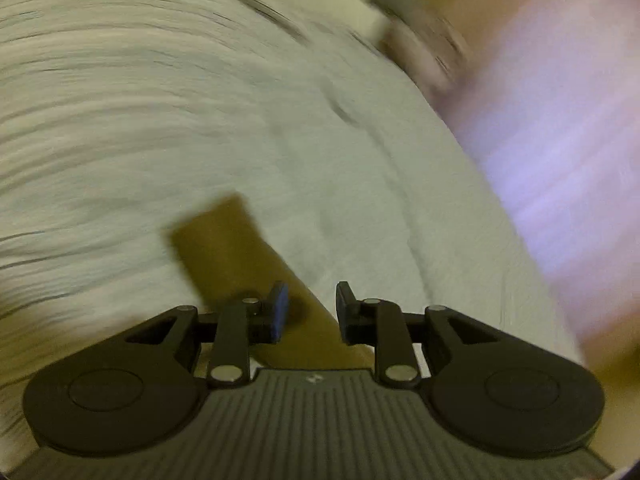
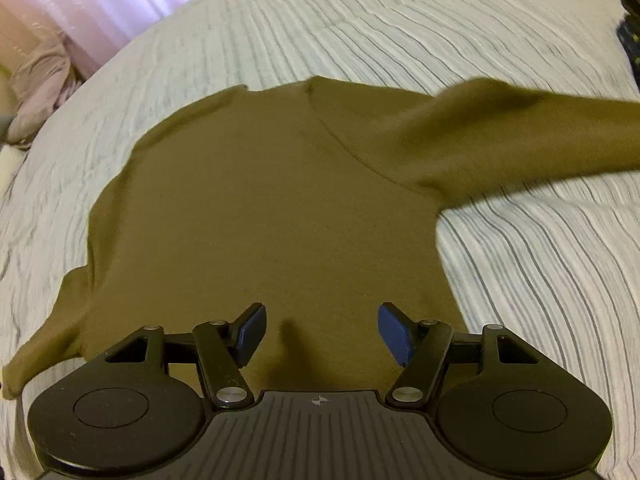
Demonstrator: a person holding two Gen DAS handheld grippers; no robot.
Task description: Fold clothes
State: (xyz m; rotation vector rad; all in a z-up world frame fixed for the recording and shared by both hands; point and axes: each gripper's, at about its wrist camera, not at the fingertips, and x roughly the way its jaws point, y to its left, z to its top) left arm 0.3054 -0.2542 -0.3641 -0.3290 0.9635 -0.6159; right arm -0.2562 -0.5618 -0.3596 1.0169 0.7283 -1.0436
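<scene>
Shirt (image 2: 260, 200): olive, flat on striped bed (image 2: 440, 20); one sleeve toward 2 o'clock
Left gripper (image 1: 310, 312): fingers apart, sleeve beneath, grip unclear
Right gripper (image 2: 322, 334): fingers spread, empty, over shirt's near part

No text, label, brand or number can be read in either view. The only sign is a small round crosshair mark (image 2: 319, 401) printed on the ribbed grey housing (image 2: 320, 440) of the right-hand tool, at about 6 o'clock in the right wrist view; the same mark (image 1: 313, 378) sits on the ribbed housing (image 1: 312, 420) in the left wrist view, again near 6 o'clock, fainter and harder to make out. The olive garment (image 2: 260, 208) and the striped bedcover (image 2: 400, 20) bear no print or tag that shows.
</scene>
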